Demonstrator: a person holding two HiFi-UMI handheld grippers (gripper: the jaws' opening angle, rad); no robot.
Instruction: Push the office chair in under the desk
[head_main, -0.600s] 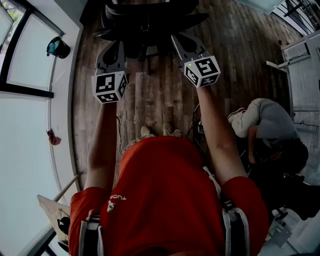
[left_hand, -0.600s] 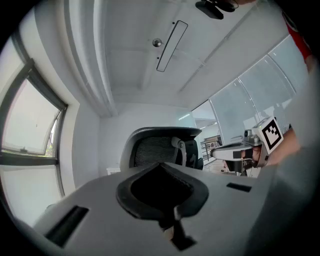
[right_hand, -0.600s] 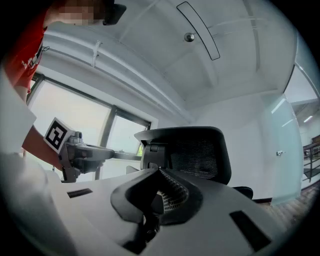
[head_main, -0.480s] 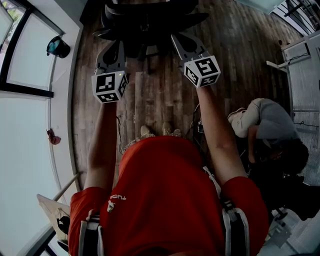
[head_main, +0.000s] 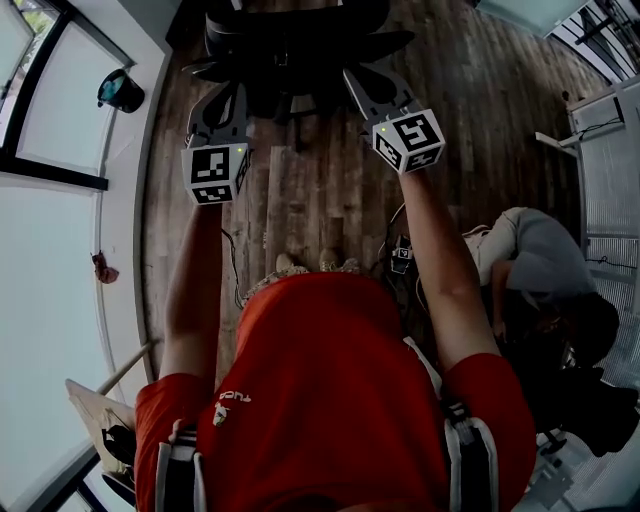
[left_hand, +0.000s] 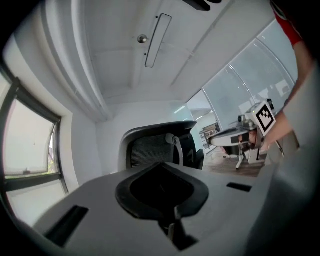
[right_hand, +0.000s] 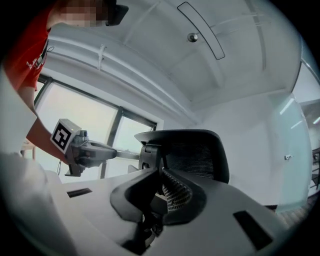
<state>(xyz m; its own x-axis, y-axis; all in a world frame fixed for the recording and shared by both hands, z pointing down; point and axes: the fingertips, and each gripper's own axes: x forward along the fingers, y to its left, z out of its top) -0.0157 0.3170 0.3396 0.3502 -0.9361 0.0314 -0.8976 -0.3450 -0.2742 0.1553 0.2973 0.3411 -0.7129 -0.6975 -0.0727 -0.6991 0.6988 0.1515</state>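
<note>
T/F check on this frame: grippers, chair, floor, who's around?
1. The left hand-held gripper and right hand-held gripper point at the chair. True.
2. The floor is carpeted. False: it is wood planks.
3. The holder's shirt is blue. False: it is red.
4. A second person crouches at the right. True.
5. Both jaws stand wide open. False: both are shut.

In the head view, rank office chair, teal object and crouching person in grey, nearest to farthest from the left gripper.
1. Office chair, just ahead of the left gripper.
2. Teal object, to its left.
3. Person in grey, far right.
</note>
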